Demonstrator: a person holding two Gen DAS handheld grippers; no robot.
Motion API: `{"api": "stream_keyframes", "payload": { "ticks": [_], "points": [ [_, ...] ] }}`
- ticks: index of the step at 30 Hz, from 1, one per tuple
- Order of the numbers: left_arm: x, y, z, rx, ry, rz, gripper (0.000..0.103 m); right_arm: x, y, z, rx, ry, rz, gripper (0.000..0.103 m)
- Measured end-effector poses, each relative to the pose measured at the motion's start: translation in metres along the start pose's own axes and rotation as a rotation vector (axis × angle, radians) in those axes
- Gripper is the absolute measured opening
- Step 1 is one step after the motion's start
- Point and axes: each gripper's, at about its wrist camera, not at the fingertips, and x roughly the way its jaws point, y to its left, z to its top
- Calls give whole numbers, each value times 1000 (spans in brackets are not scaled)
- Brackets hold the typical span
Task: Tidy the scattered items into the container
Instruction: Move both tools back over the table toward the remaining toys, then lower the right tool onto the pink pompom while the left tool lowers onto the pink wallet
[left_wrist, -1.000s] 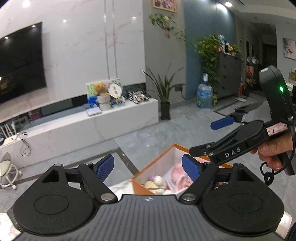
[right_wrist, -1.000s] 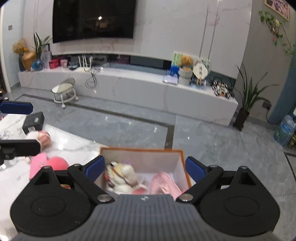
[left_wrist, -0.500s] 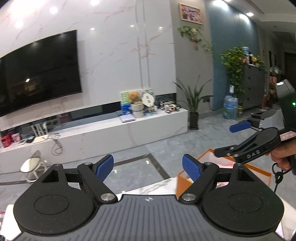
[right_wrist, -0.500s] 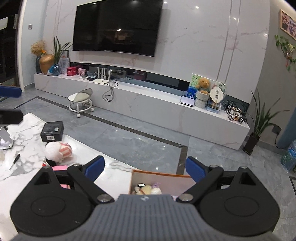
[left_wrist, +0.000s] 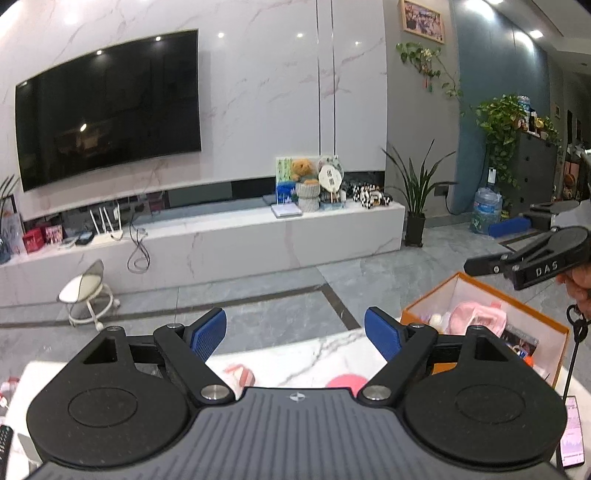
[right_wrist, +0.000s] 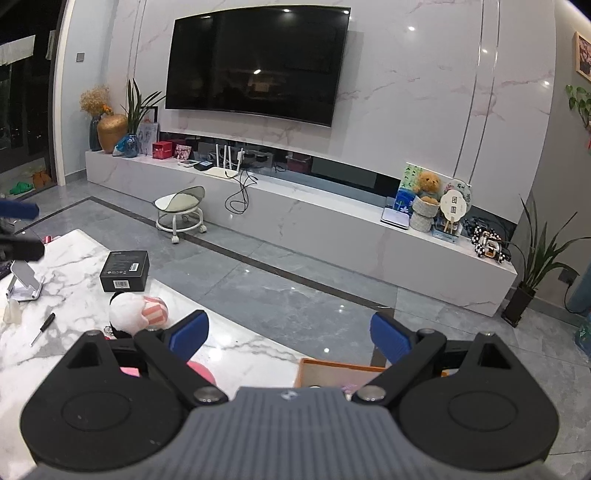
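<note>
The orange box stands at the marble table's right end with pink toys inside; only its near rim shows in the right wrist view. Left of it on the table lie a white and pink-striped plush, a pink ball, a black box and a small screwdriver. My left gripper is open and empty above the table, left of the box. My right gripper is open and empty too, hovering over the box; it shows as the right gripper in a person's hand.
A phone stand sits near the table's left end and a phone lies at the right front. Beyond the table are grey floor, a small stool and a long white TV bench.
Both cameras swung left and tilted up. The box slid from the centre to the right edge of the left view and sank under the right gripper. Both grippers stayed open.
</note>
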Motion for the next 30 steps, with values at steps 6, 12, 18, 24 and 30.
{"api": "stream_keyframes", "payload": {
  "ticks": [6,12,18,24,30],
  "points": [
    [9,18,-16,-18,30,4,97,19,13,-5,-9,4,17,95],
    [41,19,-46,16,49,-51,97,45,28,-16,57,-11,41,95],
    [73,11,-88,50,112,-93,97,75,48,-33,58,34,60,95],
    [98,6,-129,122,189,-112,97,102,61,-53,70,80,82,95],
    [124,17,-144,81,228,-64,97,126,71,-71,90,122,80,95]
  ]
}}
